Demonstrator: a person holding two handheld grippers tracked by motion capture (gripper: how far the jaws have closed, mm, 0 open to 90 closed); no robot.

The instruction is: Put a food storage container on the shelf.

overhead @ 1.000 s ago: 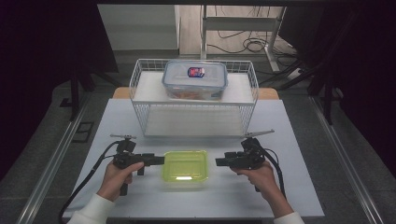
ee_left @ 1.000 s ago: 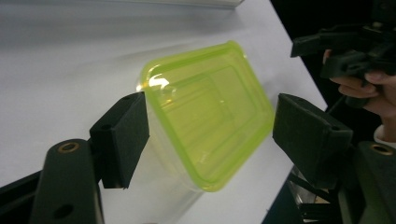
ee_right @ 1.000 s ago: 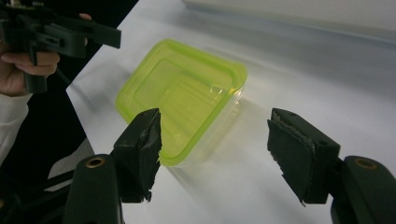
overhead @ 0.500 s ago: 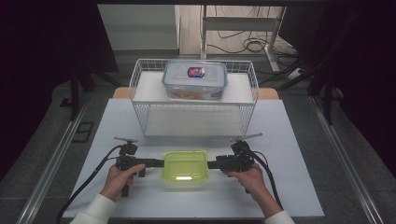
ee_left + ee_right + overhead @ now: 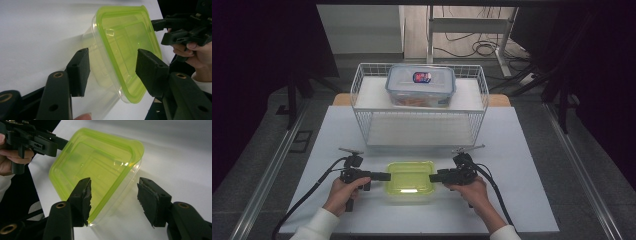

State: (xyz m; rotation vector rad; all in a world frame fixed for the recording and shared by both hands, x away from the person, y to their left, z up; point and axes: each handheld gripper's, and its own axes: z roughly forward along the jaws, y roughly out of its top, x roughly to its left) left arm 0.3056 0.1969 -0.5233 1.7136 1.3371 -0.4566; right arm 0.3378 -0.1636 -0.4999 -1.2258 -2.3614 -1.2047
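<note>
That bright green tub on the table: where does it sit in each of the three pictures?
High view: the green-lidded container lies low and central on the white table, between the left gripper and the right gripper.
Left gripper view: upper centre, tilted, between that gripper's open jaws.
Right gripper view: upper left to centre, its near corner between the open jaws.
Shared landmark: the container's green lid.

Label on the lidded box (image 5: pixel 421 77) (in the wire basket (image 5: pixel 362 82)) too small to read
</note>
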